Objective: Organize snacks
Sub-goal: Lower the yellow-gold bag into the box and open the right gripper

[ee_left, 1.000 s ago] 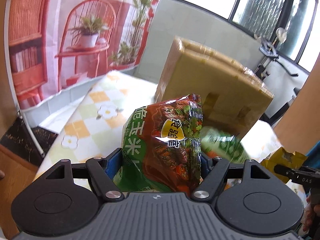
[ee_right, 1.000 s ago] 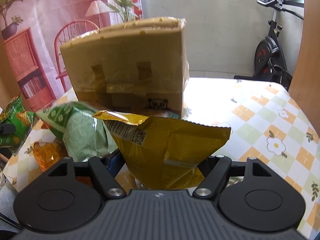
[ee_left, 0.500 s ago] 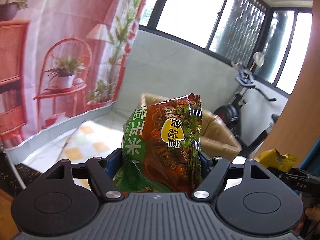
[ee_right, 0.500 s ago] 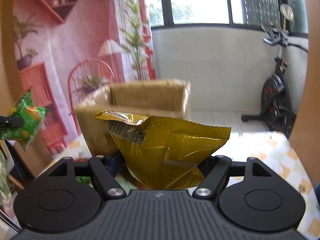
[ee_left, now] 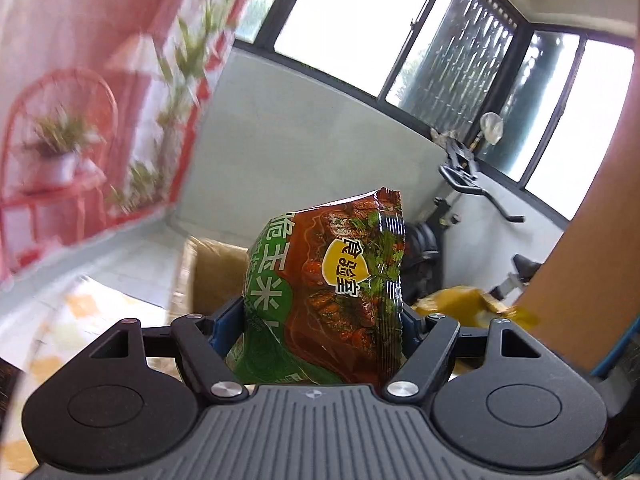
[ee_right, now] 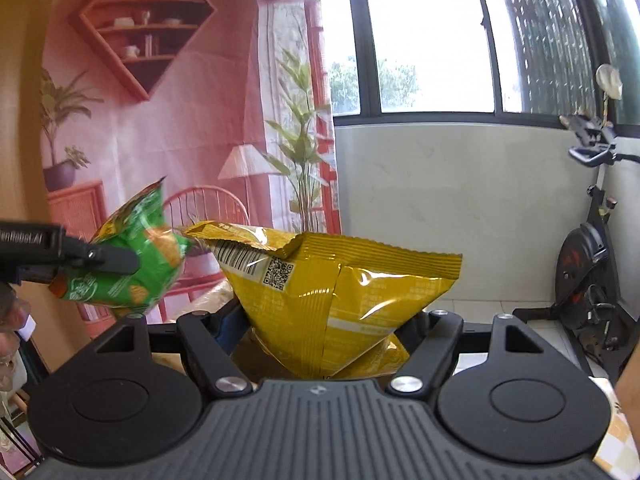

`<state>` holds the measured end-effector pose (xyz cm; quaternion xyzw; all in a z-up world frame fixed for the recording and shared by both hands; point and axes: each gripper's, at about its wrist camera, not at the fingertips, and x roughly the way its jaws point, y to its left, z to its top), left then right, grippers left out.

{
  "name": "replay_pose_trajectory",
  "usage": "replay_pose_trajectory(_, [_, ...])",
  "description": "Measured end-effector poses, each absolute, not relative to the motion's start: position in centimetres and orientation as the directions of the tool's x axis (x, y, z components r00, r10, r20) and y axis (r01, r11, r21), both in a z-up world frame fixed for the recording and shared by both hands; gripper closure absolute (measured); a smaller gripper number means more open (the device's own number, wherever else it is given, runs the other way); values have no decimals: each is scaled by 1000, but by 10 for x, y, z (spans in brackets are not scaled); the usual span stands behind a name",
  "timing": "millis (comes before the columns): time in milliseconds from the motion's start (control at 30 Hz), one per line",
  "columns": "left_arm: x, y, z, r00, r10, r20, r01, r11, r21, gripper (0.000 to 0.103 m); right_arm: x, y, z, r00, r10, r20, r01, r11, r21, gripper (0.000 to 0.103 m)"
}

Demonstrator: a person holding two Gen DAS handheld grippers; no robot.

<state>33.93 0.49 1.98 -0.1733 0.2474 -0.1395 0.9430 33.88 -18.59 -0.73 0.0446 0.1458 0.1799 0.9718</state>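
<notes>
My left tongs (ee_left: 320, 320) clench a crinkly green-and-red snack bag (ee_left: 332, 300); my right tongs (ee_right: 324, 320) clench a glossy yellow foil bag (ee_right: 340, 292). Both hang above the open brown cardboard box (ee_left: 212, 276), probably for dropping in. Beside the box lies the blurred checked desk (ee_left: 80, 312); behind it, windows.

Pink printed backdrop (ee_right: 160, 128), barred windows (ee_left: 452, 68) — exercise bike (ee_right: 588, 280) beyond
</notes>
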Motion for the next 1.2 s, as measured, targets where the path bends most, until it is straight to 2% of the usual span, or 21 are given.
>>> replay_pose_trajectory(100, [364,4,8,816,-383,-433,191,886,-423,25,369,-180,-20,884,366,-292,-331,929,164,28])
replay_pose_trajectory(333, [401,5,-11,800,-347,-489,156,908,-389,25,419,-175,-51,842,381,-382,-321,923,213,28])
replay_pose_trajectory(533, [422,2,-24,768,-310,-560,156,939,-306,24,450,-162,-64,811,358,-462,-305,934,187,27])
replay_pose_trajectory(633, [427,8,-29,762,-287,-580,128,945,-300,20,461,-160,-68,794,361,-489,-304,933,195,25])
replay_pose_trajectory(733, [431,17,-30,762,-271,-588,89,944,-319,15,463,-160,-71,780,357,-514,-295,934,201,23])
replay_pose_trajectory(1033, [420,28,-21,765,-245,-595,39,941,-337,15,458,-162,-76,754,333,-566,-268,943,198,17])
replay_pose_trajectory(1200, [407,28,-15,768,-226,-600,32,948,-317,15,460,-156,-74,695,341,-633,-273,940,207,15])
